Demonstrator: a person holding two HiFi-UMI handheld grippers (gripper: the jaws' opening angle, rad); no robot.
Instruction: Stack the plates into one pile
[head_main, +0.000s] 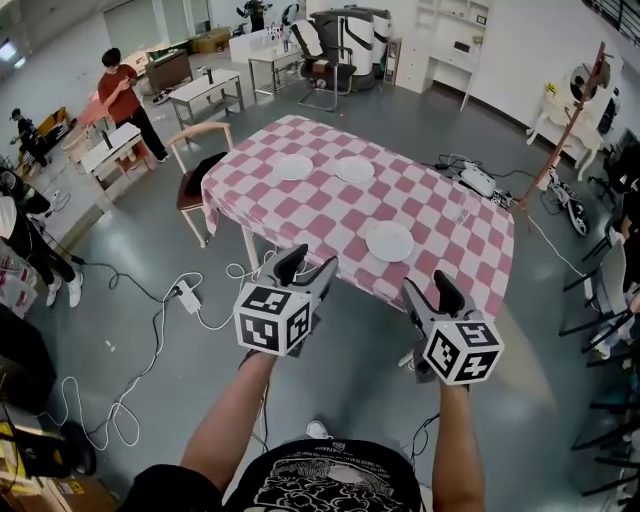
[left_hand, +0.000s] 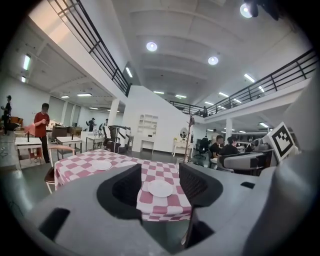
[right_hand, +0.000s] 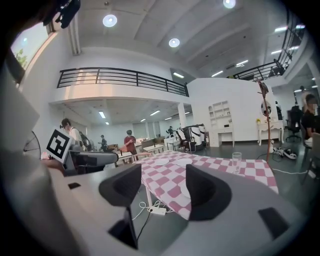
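Three white plates lie on a table with a red-and-white checked cloth (head_main: 330, 215). Two of them sit side by side at the far end, one on the left (head_main: 293, 167) and one on the right (head_main: 354, 169). The third plate (head_main: 390, 241) is nearer the front edge. Both grippers hover over the floor short of the table, pointing at it. My left gripper (head_main: 306, 264) is open and empty; its own view frames the near plate (left_hand: 160, 188) between the jaws. My right gripper (head_main: 427, 288) is open and empty too. In its view the near plate (right_hand: 184, 190) is partly hidden by the right jaw.
A clear glass (right_hand: 236, 162) stands near the table's right side. A wooden chair (head_main: 198, 172) is at the table's left end. Cables and a power strip (head_main: 188, 296) lie on the floor near the table's front. A person (head_main: 122, 100) stands by desks far left.
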